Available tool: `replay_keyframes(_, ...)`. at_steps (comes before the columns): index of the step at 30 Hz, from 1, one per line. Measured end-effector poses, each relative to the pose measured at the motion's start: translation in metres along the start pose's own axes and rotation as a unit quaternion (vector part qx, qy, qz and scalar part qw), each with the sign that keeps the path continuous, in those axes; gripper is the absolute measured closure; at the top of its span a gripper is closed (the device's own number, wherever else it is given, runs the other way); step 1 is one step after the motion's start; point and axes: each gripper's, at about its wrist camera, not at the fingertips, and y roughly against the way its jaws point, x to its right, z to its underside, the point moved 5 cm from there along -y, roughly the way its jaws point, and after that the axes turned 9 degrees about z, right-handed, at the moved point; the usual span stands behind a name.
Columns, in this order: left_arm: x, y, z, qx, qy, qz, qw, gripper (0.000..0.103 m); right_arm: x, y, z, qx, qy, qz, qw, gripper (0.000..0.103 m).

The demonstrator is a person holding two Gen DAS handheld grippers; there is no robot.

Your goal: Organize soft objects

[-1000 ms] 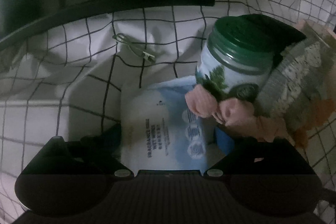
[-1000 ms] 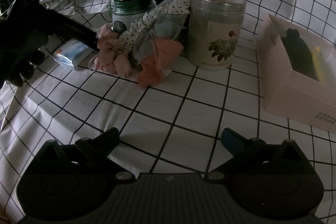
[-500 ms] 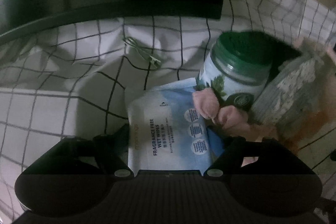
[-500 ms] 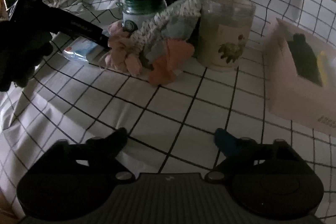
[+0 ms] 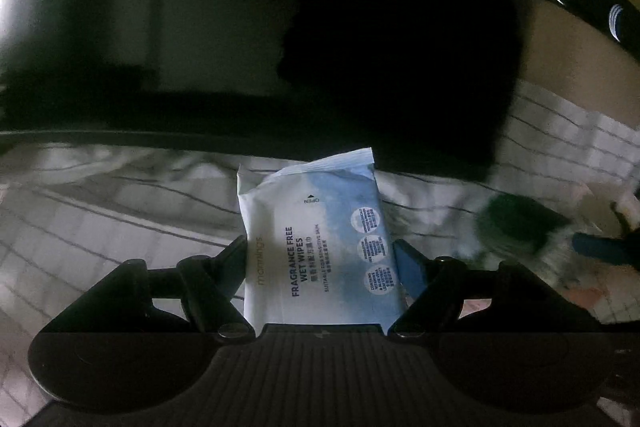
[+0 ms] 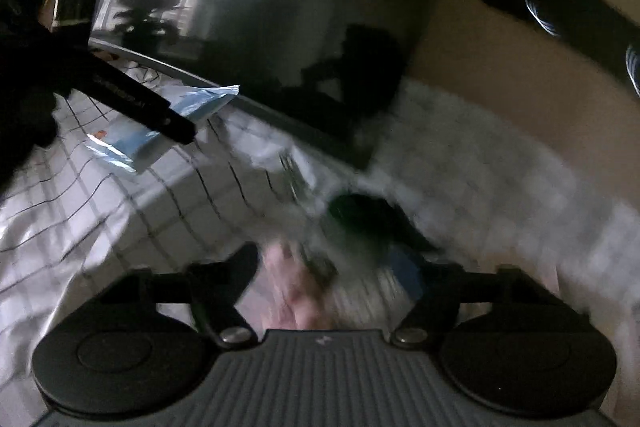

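A blue and white wet wipes pack (image 5: 312, 211) sits upright between the fingers of my left gripper (image 5: 320, 247), which is shut on its sides. In the right wrist view the same pack (image 6: 132, 139) hangs in the air above the checked cloth, below a dark finger (image 6: 140, 103) of that gripper. My right gripper (image 6: 328, 263) is over the pile of soft cloths, its jaws closing. A blurred pink cloth (image 6: 300, 287) lies between them, and I cannot see the pads press on it. A green-lidded jar (image 6: 360, 211) stands just behind.
A white cloth with black check (image 6: 100, 207) covers the table. A dark screen (image 6: 280, 7) on a stand rises along the back edge. The green-lidded jar (image 5: 516, 219) and a blue finger (image 5: 600, 251) of the right gripper show blurred at the right of the left wrist view.
The left gripper has lifted the wipes pack off the table and away from the jar and cloths. The right gripper has moved forward onto the cloth pile and its jaws have narrowed.
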Motion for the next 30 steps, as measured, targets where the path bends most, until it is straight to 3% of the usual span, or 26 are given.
replay_keyframes(2,-0.017,0.005,-0.001,0.008,0.020,-0.008,0.9997,0.022,-0.021,-0.019,-0.014,-0.002,0.020,0.005,1.000,0.058)
replay_keyframes(6,-0.037,0.013,0.004,0.011,0.039,-0.007,0.9992,0.022,-0.052,-0.069,-0.029,-0.025,0.041,0.028,0.998,0.067)
replay_keyframes(8,-0.046,0.021,0.009,0.008,0.042,-0.005,0.9991,0.022,-0.058,-0.094,-0.030,-0.048,0.041,0.042,0.997,0.077)
replay_keyframes(10,-0.053,0.027,0.014,0.005,0.046,-0.006,0.9989,0.022,-0.060,-0.112,-0.031,-0.067,0.035,0.046,0.996,0.078)
replay_keyframes(16,-0.071,0.027,0.022,0.008,0.066,-0.005,0.9978,0.022,-0.068,-0.143,-0.036,-0.071,0.034,0.067,0.995,0.078)
replay_keyframes(25,-0.078,0.013,0.027,0.001,0.077,0.012,0.9970,0.022,-0.082,-0.175,-0.036,-0.101,0.058,0.068,0.991,0.078)
replay_keyframes(30,-0.076,0.009,0.029,-0.006,0.076,0.015,0.9970,0.022,-0.076,-0.183,-0.039,-0.106,0.040,0.064,0.992,0.079)
